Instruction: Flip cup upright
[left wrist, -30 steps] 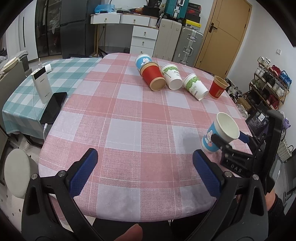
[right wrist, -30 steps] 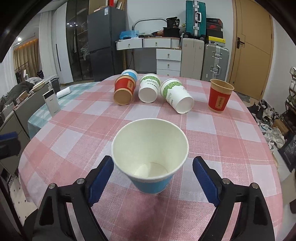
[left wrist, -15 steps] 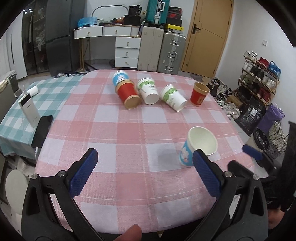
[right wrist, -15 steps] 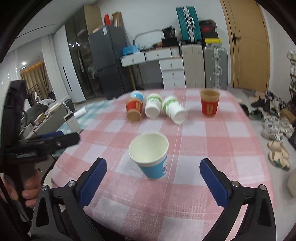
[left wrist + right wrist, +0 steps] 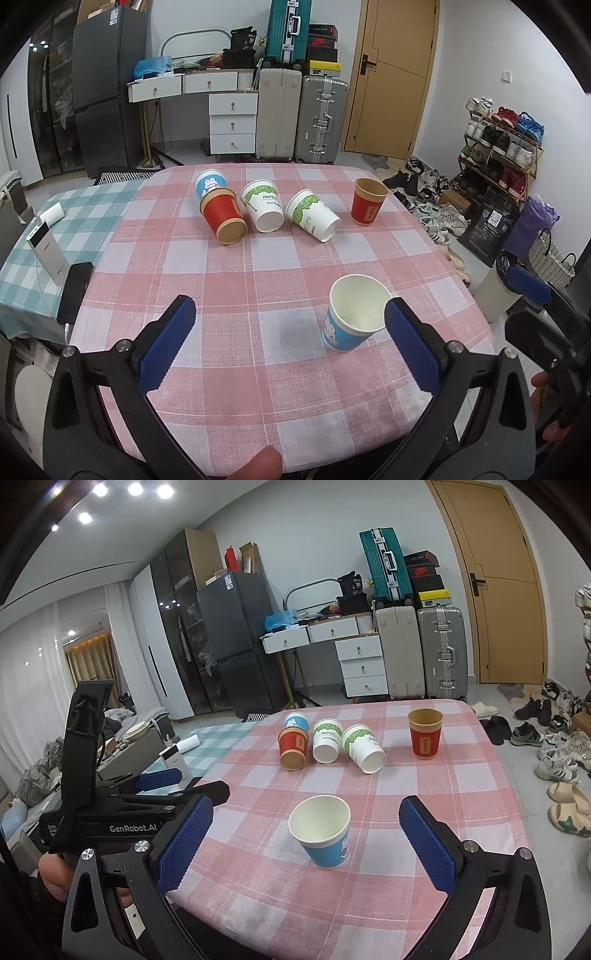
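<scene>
A blue paper cup (image 5: 351,317) (image 5: 323,830) stands upright near the front of the pink checked table (image 5: 229,280). A red cup (image 5: 367,201) (image 5: 424,733) stands upright at the back right. A red cup (image 5: 223,218), two white-green cups (image 5: 264,210) (image 5: 314,216) and a blue cup (image 5: 210,181) lie on their sides at the back. My left gripper (image 5: 290,347) is open and empty, pulled back over the front edge. My right gripper (image 5: 308,845) is open and empty, behind the upright blue cup.
A white power bank (image 5: 46,254) and a black phone (image 5: 75,286) lie on the teal checked cloth at the left. Suitcases (image 5: 299,118), drawers and a door stand behind the table. Shoes (image 5: 561,760) lie on the floor at the right.
Both grippers have pulled back and up from the table. The right gripper, around the blue cup a second ago, is now clear of it; the cup stands on its own.
</scene>
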`<state>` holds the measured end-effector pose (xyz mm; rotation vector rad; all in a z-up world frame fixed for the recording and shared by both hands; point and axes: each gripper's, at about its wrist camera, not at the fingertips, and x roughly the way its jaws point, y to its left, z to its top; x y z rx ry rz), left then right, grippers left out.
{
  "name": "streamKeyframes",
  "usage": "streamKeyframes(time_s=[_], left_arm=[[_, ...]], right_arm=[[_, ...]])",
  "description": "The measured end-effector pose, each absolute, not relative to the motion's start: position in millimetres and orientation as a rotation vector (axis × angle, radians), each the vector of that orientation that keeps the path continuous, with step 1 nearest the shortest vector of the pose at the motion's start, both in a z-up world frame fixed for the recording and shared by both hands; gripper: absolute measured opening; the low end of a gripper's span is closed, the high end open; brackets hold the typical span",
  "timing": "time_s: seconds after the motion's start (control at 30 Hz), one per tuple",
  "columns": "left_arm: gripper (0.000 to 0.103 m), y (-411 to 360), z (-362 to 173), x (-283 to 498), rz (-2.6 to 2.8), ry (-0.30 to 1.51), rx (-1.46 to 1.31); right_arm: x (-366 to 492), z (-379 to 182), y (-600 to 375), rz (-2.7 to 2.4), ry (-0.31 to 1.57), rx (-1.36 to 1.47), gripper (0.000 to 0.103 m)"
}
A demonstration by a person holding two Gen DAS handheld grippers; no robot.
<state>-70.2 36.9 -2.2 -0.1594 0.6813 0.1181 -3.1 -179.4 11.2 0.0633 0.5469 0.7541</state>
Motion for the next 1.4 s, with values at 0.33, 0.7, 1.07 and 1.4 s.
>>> streamKeyframes(time_s=[0.33,0.7,1.07,1.4], left_arm=[[0.102,38.8,0.1,-76.7,0.121,0.676,-0.166],[0.102,41.3,-2.4,-80.7,0.122,0.684,-0.177],[0.102,42.1,-5.1,-81.0,0.124,0.691,-0.185],[0.102,41.4,-6.9,-80.5,0.119,0.69,-0.184]], right_arm=[[-9.5,12.3,-176.6,0.779,0.527,0.062,0.103],[-9.8,12.1,-175.8,0.781,0.529,0.061,0.103],[-8.5,13.0,-176.2,0.776,0.525,0.051,0.103],[-9.7,15.3,-180.4,0.773,0.523,0.049,0.103]])
